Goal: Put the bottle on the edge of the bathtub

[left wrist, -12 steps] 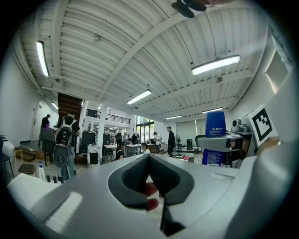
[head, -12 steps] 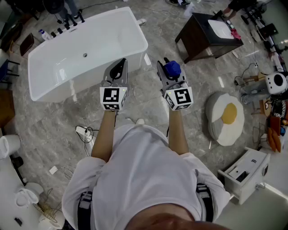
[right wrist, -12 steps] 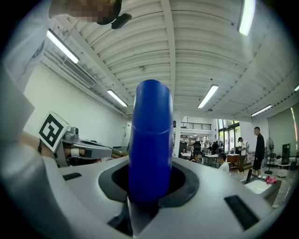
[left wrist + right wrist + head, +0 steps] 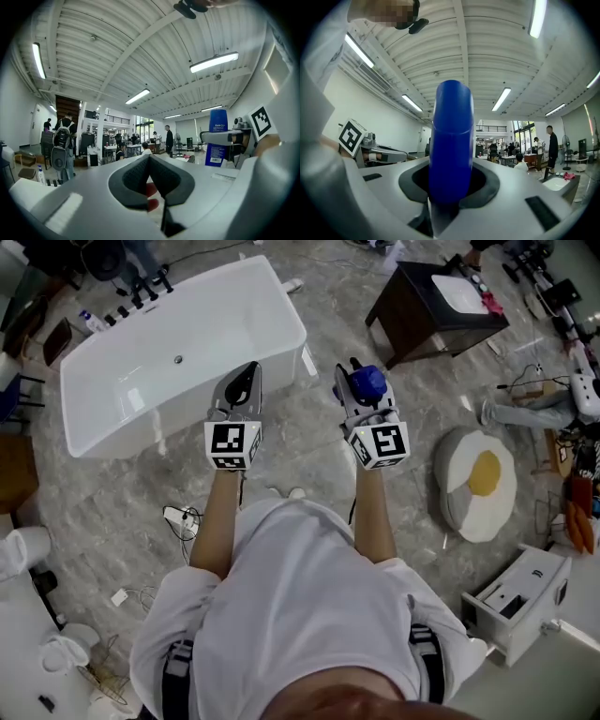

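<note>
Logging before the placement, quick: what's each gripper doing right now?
Left gripper: closed, empty.
Right gripper: closed on the blue bottle.

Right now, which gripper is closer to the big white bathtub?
Left. The left gripper, shut and empty, hovers right at the bathtub's near rim. The right gripper, holding the blue bottle, is off past the tub's right end, over the floor.

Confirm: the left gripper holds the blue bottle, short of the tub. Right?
No. The bottle is in the right gripper, not the left gripper, which is shut on nothing. The right gripper view shows the jaws closed on it. The rest stands: the head view shows it short of the tub, over the floor.
</note>
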Demonstrator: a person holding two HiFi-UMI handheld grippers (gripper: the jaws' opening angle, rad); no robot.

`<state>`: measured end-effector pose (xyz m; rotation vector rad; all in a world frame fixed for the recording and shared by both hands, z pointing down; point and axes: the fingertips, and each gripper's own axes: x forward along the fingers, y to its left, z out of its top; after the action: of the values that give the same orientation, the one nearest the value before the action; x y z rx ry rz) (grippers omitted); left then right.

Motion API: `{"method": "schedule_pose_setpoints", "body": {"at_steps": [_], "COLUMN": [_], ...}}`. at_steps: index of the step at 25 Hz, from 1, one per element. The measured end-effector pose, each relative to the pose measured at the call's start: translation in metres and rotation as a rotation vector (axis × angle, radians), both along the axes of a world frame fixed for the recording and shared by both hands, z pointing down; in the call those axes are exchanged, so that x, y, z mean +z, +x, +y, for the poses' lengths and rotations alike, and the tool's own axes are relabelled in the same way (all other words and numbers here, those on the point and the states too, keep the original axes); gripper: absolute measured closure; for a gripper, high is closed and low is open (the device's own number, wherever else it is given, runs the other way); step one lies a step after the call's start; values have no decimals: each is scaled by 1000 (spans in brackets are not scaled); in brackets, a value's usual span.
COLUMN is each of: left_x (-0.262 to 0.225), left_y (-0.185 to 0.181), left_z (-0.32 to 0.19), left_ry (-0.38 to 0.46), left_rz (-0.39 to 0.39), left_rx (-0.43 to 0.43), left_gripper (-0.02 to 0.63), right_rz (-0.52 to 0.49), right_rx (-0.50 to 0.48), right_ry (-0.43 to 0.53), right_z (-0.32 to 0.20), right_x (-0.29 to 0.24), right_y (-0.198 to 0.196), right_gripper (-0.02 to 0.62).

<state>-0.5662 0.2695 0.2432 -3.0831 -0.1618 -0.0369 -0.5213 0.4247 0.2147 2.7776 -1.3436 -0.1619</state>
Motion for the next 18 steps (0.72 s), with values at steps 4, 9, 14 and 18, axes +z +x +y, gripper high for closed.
{"method": "schedule_pose_setpoints", "body": {"at_steps": [4,9,14,18], "left_x": [1,10,17,26], "left_y": [10,23,45,71], "left_z": [12,34,46,45], "left_ry": [17,42,44,41], "left_rz": [-1,-14,-31,-41], "left_rx": [-11,-8,-25,-37], "left_gripper": [607,607,607,607], "right_rz": [-3,-8,-32,-41], "right_rx": [-4,-29,-35,-50], "right_ry": [6,-1,-3,-10], "right_z": [26,52,70,69], "right_x": [2,13,22,29], "right_y": [16,32,53,80], "right_gripper": [482,482,482,482]}}
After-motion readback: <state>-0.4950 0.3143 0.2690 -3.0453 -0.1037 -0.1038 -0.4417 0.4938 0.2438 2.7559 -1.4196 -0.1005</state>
